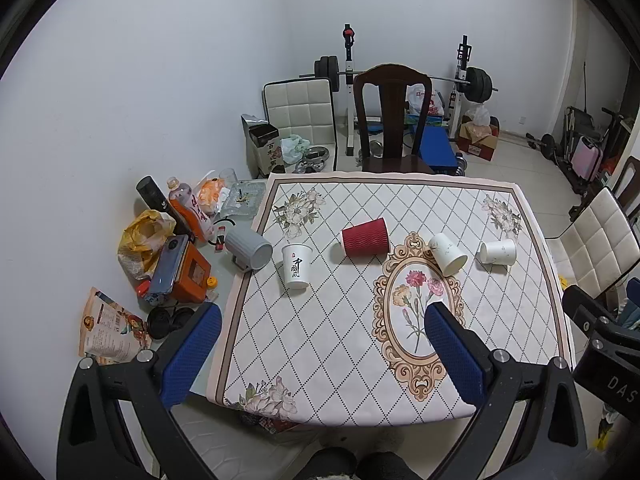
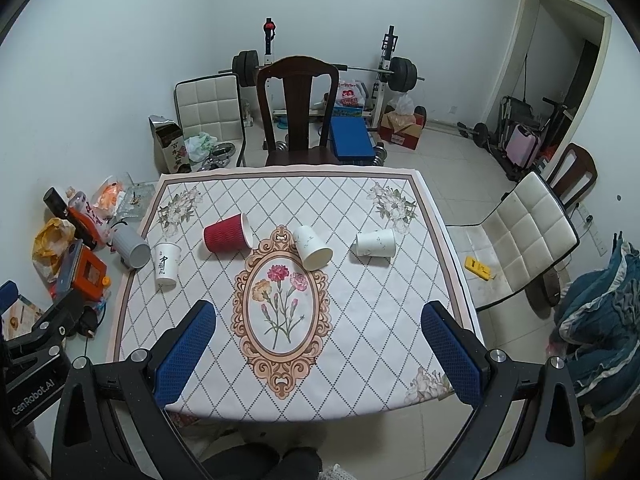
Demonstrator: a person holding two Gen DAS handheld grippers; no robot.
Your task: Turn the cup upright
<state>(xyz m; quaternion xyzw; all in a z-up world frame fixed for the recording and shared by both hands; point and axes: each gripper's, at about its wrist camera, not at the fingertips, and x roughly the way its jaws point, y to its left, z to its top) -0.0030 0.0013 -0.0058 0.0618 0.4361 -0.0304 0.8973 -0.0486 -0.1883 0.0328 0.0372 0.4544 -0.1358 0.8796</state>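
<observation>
Several cups are on the patterned tablecloth [image 1: 320, 320] [image 2: 360, 320]. A red ribbed cup [image 1: 365, 237] [image 2: 227, 233] lies on its side. Two white cups lie on their sides: one near the oval motif [image 1: 447, 253] [image 2: 312, 247], one farther right [image 1: 498, 252] [image 2: 375, 243]. A white cup with black writing [image 1: 296, 266] [image 2: 166, 263] stands with its wide end up. A grey cup [image 1: 249, 249] [image 2: 130, 246] lies on its side at the cloth's left edge. My left gripper [image 1: 322, 320] and right gripper [image 2: 318, 316] are open, empty, above the near part of the table.
Clutter lies left of the cloth: bottles [image 1: 190, 210], an orange box [image 1: 192, 274], a yellow bag [image 1: 142, 236]. A dark wooden chair [image 1: 390, 120] [image 2: 298, 112] stands behind the table. A white chair [image 2: 520, 232] stands at the right. Weights stand by the back wall.
</observation>
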